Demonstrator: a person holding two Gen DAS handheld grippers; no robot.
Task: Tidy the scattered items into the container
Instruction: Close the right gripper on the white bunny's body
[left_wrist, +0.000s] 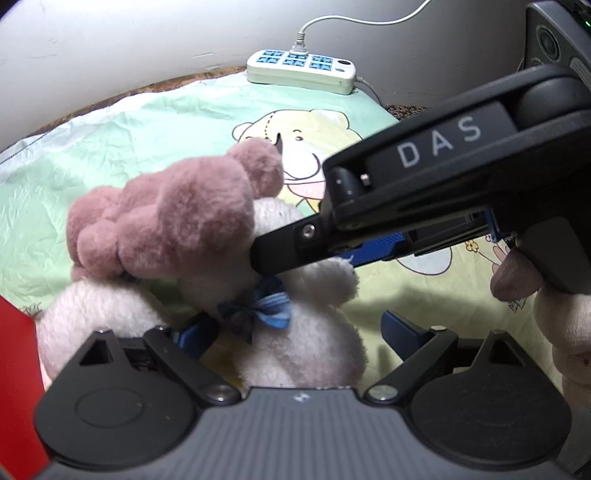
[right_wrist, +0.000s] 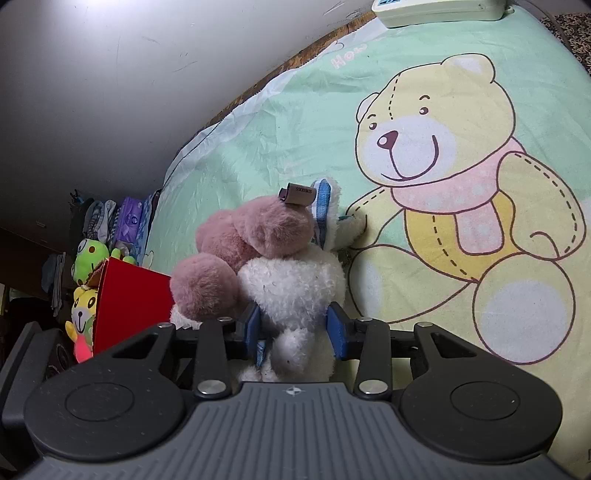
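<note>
At the far left of the right wrist view, your red box-like container (right_wrist: 129, 306) stands at the edge of the bed, with a green frog plush (right_wrist: 88, 256) and a yellow bear plush (right_wrist: 83, 306) just behind it; whether they sit inside it or only beside it cannot be told from here. Just right of it is the work in hand: a dusty-pink fluffy plush toy (right_wrist: 251, 236) lies on top of a white curly-fleece plush toy (right_wrist: 295, 288) with a blue ribbon bow (left_wrist: 271, 306), and both are not yet in the container, though they are right beside it. Your left hand-held gripper (left_wrist: 295, 332) stands wide, its blue pads either side of the white toy's body and not pressing on it. Your right hand-held gripper (right_wrist: 295, 332) stands narrow, its pads closed onto the white toy's fleece; in the left wrist view its black finger reaches in between the pink toy and the white one. Further right, the green bedsheet printed with a yellow cartoon bear (right_wrist: 461, 177) shows no other loose toys, and only a white power strip with blue sockets (left_wrist: 301, 70) lies at its far edge. So you look to be near the end: this stacked pair is left to lift into the container, as far as these views reach.
</note>
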